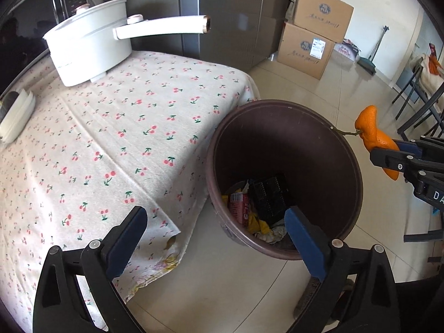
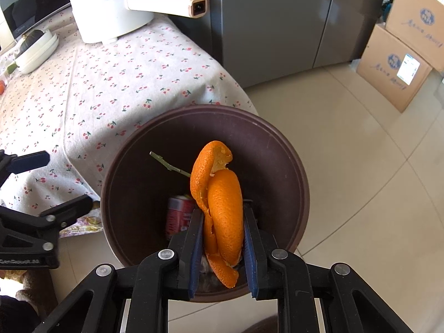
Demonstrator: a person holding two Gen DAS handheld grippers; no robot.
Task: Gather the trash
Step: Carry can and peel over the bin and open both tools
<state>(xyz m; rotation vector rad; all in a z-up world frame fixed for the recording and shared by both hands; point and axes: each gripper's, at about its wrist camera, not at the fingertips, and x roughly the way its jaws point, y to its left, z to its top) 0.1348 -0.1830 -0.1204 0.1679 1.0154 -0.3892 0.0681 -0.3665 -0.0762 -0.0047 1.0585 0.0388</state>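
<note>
Right gripper [image 2: 222, 238] fingers pinch one orange peel [image 2: 222, 208] over one bin [image 2: 277, 149] (left gripper [image 1: 216, 233] fingers spread).

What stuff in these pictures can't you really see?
- Bin bottom, right wrist view: peel and right gripper cover it; only a can peeks out.
- Plate, left wrist view: cut off by the edge.
- Box writing: too small.
</note>
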